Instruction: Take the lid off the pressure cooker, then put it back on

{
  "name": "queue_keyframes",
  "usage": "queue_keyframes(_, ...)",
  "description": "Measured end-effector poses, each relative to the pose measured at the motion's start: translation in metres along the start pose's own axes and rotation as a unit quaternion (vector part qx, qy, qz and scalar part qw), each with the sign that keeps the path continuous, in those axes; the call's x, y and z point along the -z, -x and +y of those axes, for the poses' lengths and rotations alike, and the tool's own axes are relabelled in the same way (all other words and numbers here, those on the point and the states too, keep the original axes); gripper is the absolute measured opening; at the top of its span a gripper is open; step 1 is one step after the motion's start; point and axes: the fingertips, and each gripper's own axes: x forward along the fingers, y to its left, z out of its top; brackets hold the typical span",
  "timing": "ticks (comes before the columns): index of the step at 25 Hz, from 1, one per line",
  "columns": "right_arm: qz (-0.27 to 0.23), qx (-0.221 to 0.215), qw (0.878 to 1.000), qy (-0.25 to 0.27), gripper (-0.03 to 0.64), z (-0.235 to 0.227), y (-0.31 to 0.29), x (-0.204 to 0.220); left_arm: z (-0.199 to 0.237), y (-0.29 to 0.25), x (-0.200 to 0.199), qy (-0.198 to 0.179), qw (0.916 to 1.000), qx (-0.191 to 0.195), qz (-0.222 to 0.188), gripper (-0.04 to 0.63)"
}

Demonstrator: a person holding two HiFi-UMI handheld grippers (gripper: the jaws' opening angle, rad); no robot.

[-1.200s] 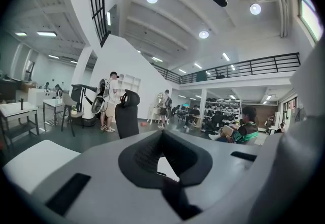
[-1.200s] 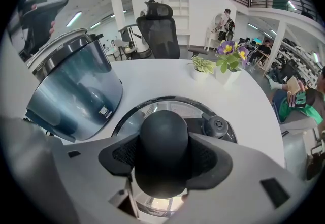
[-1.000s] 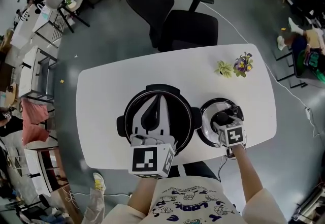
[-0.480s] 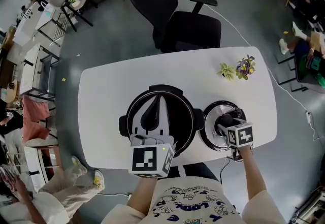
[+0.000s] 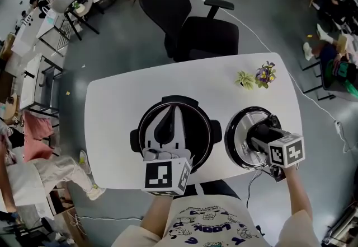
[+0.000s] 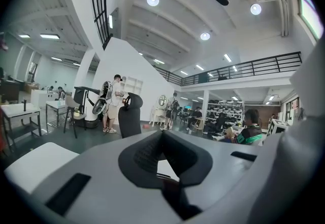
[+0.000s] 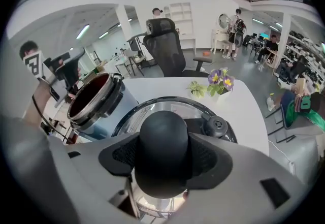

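The open black pressure cooker (image 5: 208,124) stands in the middle of the white table (image 5: 120,94). My left gripper (image 5: 177,108) reaches level over its mouth, jaws shut with nothing between them; the left gripper view looks out across the room. To the right, the steel lid (image 5: 233,138) hangs tilted above the table. My right gripper (image 5: 258,131) points steeply down, shut on the lid's round black knob (image 7: 163,151). In the right gripper view the lid's rim (image 7: 152,104) shows past the knob, and the cooker (image 7: 96,97) stands at the left.
A small green plant (image 5: 244,78) and a pot of purple flowers (image 5: 267,71) sit at the table's far right. A black office chair (image 5: 196,24) stands behind the table. People and furniture fill the room beyond.
My right gripper has risen with the lid by its knob and drifted right in the head view, so both look larger. The left gripper and the cooker have stayed put.
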Motion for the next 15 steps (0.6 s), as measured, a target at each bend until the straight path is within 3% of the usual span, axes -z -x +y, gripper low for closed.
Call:
queue_keyframes(10,-0.021,-0.041,0.998,0.053,0.291,0.024,0.062,-0.053,0.013,0.015,-0.004,0.004,0.9999,-0.012,-0.009,0.014)
queue_keyframes(15,-0.024,-0.065,0.993,0.092,0.292,0.048,0.068,-0.08,0.029,0.031,-0.007,0.008,0.9991,-0.039,-0.012,0.014)
